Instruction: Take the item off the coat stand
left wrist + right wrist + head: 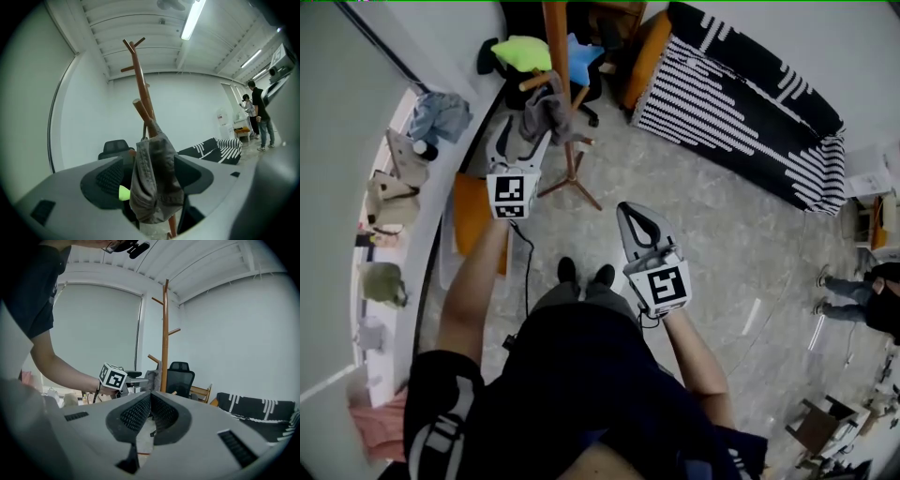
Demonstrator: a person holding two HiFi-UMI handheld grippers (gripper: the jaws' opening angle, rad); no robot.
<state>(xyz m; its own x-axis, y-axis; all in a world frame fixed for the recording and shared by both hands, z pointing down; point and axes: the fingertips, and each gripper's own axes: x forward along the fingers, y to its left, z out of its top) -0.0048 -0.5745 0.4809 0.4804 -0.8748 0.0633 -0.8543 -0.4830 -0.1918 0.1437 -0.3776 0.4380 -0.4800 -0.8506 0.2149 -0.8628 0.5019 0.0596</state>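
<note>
Left hand-held gripper [523,136]: jaws apart, pointed at the coat stand [140,84]. The grey fabric item [154,178], probably a cap, hangs between them. The pads flank it on both sides; I see no squeeze yet, so I read it as not gripped.

The item hangs from a low peg [139,106] on the coat stand by a small loop at its top. Its long axis is vertical and it droops down alongside the pole. The peg slopes upward away from the pole.

Right hand-held gripper [149,399]: jaws together, nothing in them. It is well back from the coat stand, low and close to the person's body.

So the left one is already on it. My guess is clamp, then lift up and outward along the peg to free the loop.
</note>
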